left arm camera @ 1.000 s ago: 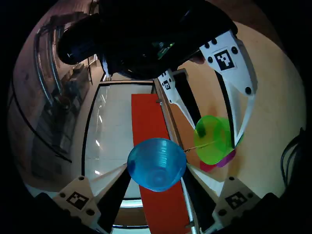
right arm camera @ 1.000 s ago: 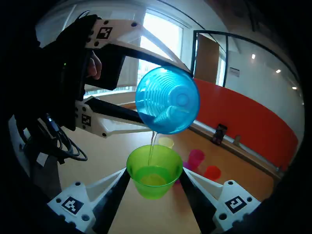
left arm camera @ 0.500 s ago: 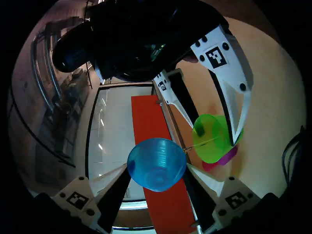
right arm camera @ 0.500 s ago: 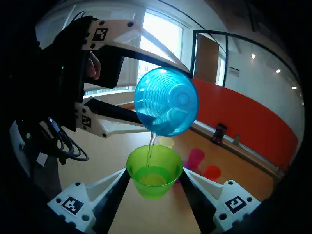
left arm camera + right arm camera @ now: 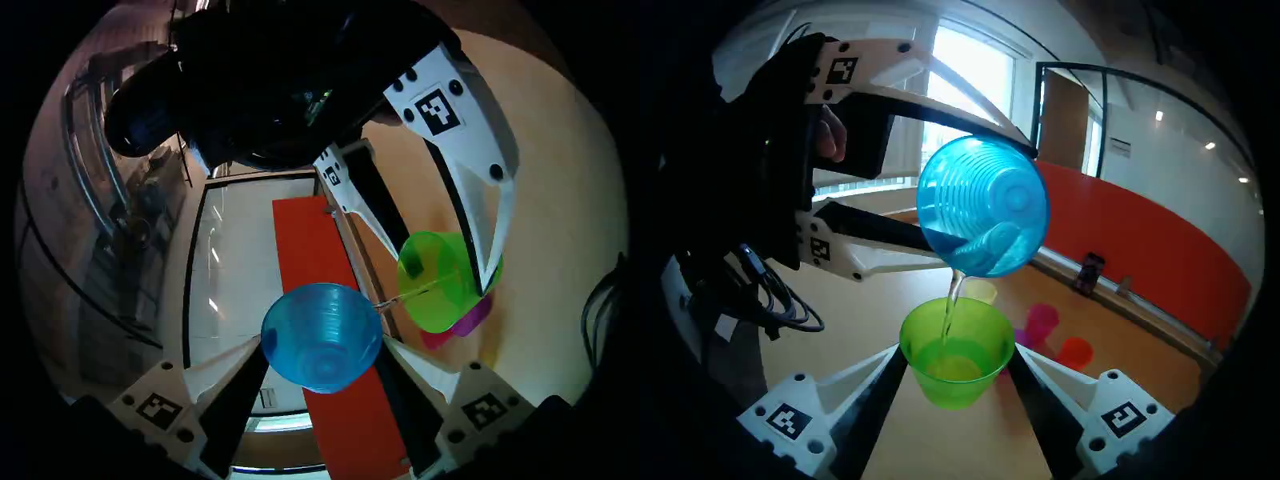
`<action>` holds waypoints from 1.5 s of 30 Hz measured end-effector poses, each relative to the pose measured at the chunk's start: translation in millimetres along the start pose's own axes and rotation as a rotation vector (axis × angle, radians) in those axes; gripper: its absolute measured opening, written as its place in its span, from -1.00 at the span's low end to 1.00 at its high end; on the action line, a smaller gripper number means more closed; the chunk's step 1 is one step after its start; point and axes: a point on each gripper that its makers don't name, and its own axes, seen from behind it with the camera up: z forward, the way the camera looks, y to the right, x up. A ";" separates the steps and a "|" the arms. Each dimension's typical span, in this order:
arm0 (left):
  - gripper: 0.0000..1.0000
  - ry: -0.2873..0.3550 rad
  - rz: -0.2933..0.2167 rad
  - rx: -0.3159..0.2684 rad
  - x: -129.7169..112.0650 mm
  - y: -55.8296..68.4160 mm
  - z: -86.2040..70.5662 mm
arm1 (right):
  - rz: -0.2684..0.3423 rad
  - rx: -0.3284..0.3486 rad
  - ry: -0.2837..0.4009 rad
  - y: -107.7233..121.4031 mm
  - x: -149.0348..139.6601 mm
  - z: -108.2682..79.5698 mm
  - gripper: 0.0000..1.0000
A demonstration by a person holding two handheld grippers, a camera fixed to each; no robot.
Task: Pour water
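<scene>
My left gripper (image 5: 320, 340) is shut on a translucent blue cup (image 5: 322, 336), held tipped on its side. In the right gripper view that blue cup (image 5: 982, 205) hangs above a green cup (image 5: 957, 352), and a thin stream of water (image 5: 950, 308) runs from its lip into the green cup, which holds some water. My right gripper (image 5: 957, 360) is shut on the green cup and holds it upright. The left gripper view shows the green cup (image 5: 436, 280) between the right gripper's white fingers (image 5: 468, 152), with the water thread reaching it.
On the wooden table (image 5: 872, 320) behind the green cup stand a yellow cup (image 5: 980, 291), a pink cup (image 5: 1042, 320) and a red cup (image 5: 1075, 352). An orange wall (image 5: 1152, 248) runs along the far side. Black cables (image 5: 772, 300) hang at the left.
The blue cup keeps pouring and the water in the green cup has risen slightly. Both grippers have shifted only a little.
</scene>
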 end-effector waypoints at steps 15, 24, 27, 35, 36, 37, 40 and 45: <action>0.69 0.003 0.048 0.028 0.3 -2.6 2.3 | 0.005 -0.004 0.002 0.1 -1.9 -0.9 0.80; 0.69 0.011 0.069 0.033 0.8 -1.1 5.0 | 0.005 -0.006 0.004 1.9 -1.0 -0.2 0.80; 0.69 0.009 0.059 0.033 -0.4 -0.8 5.5 | 0.004 -0.006 0.004 2.3 -0.7 0.1 0.79; 0.69 0.007 0.043 0.035 -1.4 -4.0 2.5 | 0.002 -0.006 0.005 3.0 0.5 1.2 0.80; 0.69 0.006 0.037 0.035 -1.2 -4.3 1.9 | 0.002 -0.007 0.006 3.1 0.6 1.3 0.80; 0.69 0.005 0.029 0.034 -1.0 -4.8 1.1 | 0.002 -0.007 0.006 3.2 0.8 1.4 0.79; 0.69 0.002 0.005 0.030 -0.8 -6.0 -1.2 | 0.001 -0.009 0.008 3.5 1.1 1.7 0.80; 0.69 -0.003 -0.041 0.021 -1.5 -8.5 -5.9 | 0.000 -0.011 0.010 4.1 1.9 1.9 0.80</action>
